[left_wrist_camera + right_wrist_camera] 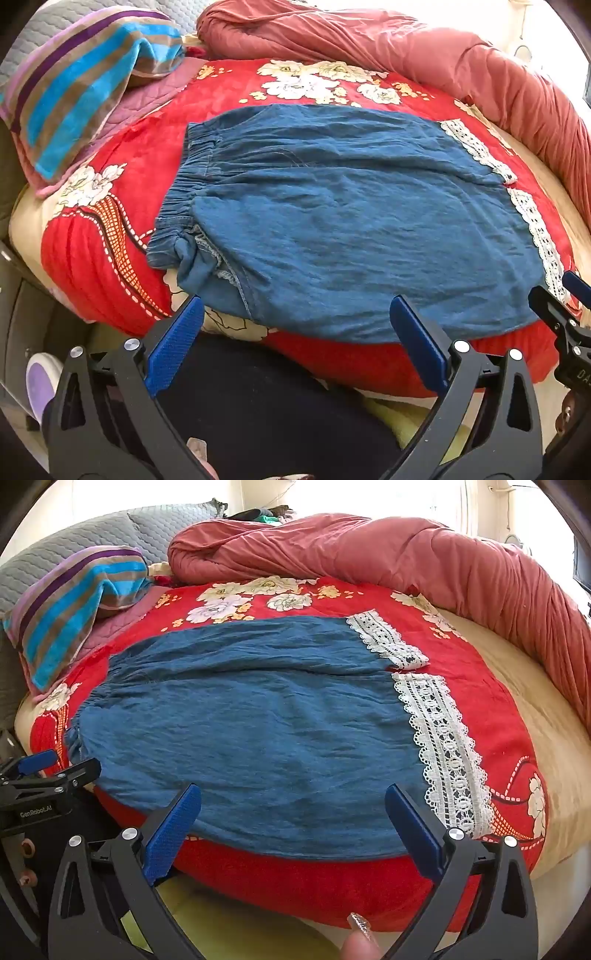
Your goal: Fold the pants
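Nearest to us, the left tool (295, 314) hangs over the near hem of the blue pants (351, 229) with its jaws spread wide and nothing between them; the right tool (293, 805) does the same further along that hem, jaws fully apart, gripping nothing. Both tilt downward toward the bed edge. In the right wrist view a fingertip (360, 943) with a glittered nail shows at the bottom of the frame.

The pants lie flat, spread on a red floral blanket (314, 882), whose folded front edge runs just below the near hem. A strip of bare red shows along that front edge. We see the gathered waistband (181, 199) at the left end, its near corner bunched and turned under, and white lace trim (439, 749) along the two leg cuffs at the right end, with a small gap between the legs there.

Right of the lace, open blanket and cream sheet (535, 716) leave room. Past the far edge sit a striped towel (70, 613) at left and a rumpled pink quilt (369, 550) across the back, with grey pillows (155, 528) behind
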`<state>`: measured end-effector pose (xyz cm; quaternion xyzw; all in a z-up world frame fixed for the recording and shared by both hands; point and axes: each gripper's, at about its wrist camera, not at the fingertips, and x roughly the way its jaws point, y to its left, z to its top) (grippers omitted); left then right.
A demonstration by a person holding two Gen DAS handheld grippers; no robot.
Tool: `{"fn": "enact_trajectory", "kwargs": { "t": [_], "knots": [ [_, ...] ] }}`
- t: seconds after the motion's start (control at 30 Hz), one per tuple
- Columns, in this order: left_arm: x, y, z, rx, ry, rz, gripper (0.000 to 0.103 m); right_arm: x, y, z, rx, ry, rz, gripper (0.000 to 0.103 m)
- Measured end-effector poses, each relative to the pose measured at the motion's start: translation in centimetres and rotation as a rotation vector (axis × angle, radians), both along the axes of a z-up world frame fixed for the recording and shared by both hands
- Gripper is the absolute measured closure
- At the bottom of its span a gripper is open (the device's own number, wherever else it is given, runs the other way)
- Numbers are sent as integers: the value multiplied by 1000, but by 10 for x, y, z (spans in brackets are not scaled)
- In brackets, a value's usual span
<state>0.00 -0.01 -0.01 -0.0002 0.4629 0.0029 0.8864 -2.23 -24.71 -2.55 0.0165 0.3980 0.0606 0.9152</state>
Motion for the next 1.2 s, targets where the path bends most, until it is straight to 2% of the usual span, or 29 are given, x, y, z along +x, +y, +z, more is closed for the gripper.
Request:
{"fn": "enact_trajectory", "kwargs": {
  "t": [1.2],
  "knots": [
    [-3, -2, -3, -6, 10, 5, 8, 0, 10, 2, -35, -27, 14, 4]
  ]
}}
